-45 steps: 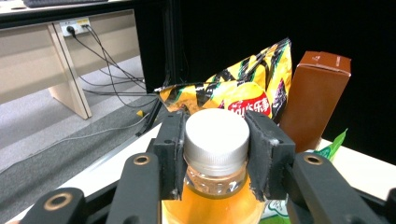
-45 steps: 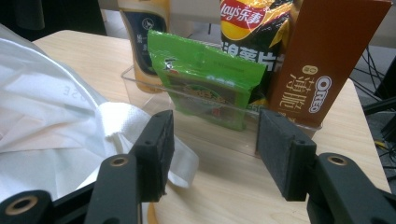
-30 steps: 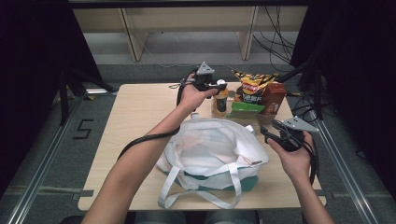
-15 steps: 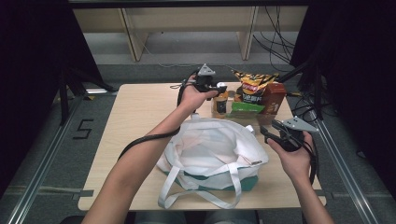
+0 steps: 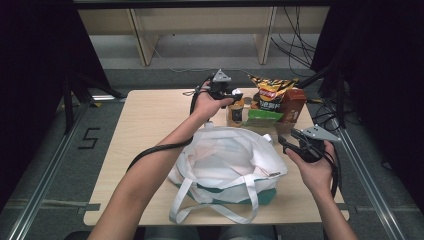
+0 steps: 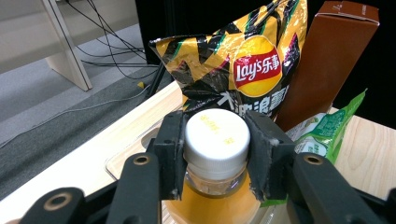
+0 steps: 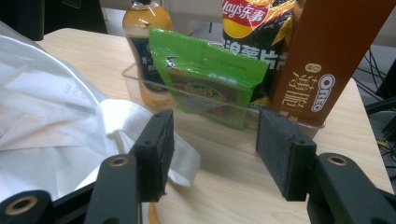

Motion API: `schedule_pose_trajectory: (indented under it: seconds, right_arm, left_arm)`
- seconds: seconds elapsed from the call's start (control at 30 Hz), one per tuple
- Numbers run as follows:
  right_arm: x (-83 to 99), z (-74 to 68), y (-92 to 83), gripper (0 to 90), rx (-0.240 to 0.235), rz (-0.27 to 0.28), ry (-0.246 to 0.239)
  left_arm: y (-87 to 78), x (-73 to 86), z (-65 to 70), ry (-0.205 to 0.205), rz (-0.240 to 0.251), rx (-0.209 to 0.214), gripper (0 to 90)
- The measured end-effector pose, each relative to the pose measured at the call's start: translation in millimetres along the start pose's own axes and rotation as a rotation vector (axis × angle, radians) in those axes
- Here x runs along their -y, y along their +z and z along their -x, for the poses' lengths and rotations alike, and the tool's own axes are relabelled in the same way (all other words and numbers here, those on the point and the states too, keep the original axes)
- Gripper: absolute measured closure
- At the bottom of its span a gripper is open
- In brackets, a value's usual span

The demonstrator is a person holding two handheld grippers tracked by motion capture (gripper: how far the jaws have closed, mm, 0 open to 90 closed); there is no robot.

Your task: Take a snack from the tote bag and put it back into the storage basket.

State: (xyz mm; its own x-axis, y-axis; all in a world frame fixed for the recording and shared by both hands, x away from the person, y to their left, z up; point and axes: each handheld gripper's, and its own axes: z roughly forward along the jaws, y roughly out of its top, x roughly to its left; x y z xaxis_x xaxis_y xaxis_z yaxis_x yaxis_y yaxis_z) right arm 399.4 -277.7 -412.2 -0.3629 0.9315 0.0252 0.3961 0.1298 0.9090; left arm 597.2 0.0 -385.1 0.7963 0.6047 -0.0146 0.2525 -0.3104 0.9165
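An orange drink bottle (image 6: 212,205) with a white cap stands at the left end of a clear tray (image 7: 233,128) at the table's back right. My left gripper (image 6: 215,154) is shut on that cap, one pad pressed on each side. In the high view the left gripper (image 5: 234,95) sits over the bottle (image 5: 236,112). Near the right edge, my right gripper (image 5: 286,142) is held open beside a white tote bag (image 5: 230,160). In the right gripper view its jaws (image 7: 215,140) stand apart, facing the tray, with nothing between them.
The tray also holds a yellow Lay's chips bag (image 5: 270,92), a green pouch (image 7: 210,79) and a brown Oreo box (image 7: 322,60). The tote lies slumped over something green at the wooden table's (image 5: 150,130) front. Cables trail on the floor behind.
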Motion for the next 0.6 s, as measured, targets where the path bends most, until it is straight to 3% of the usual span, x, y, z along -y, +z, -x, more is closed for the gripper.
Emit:
schedule_pose_trajectory:
  seconds: [0.5, 0.57, 0.6]
  right_arm:
    - [1.2, -0.5, 1.0, 47.2, 0.011, 0.01, -0.003]
    - [0.4, 0.1, -1.5, 47.2, -0.008, -0.03, -0.007]
    - [0.2, 1.0, 0.1, 47.2, -0.011, -0.018, -0.012]
  left_arm:
    - [2.5, 2.8, 0.2, -0.003, -0.014, -0.001, 59.1]
    - [2.6, 3.1, 0.3, -0.002, -0.016, -0.002, 59.1]
    - [2.6, 3.2, 0.2, 0.001, -0.017, -0.001, 59.1]
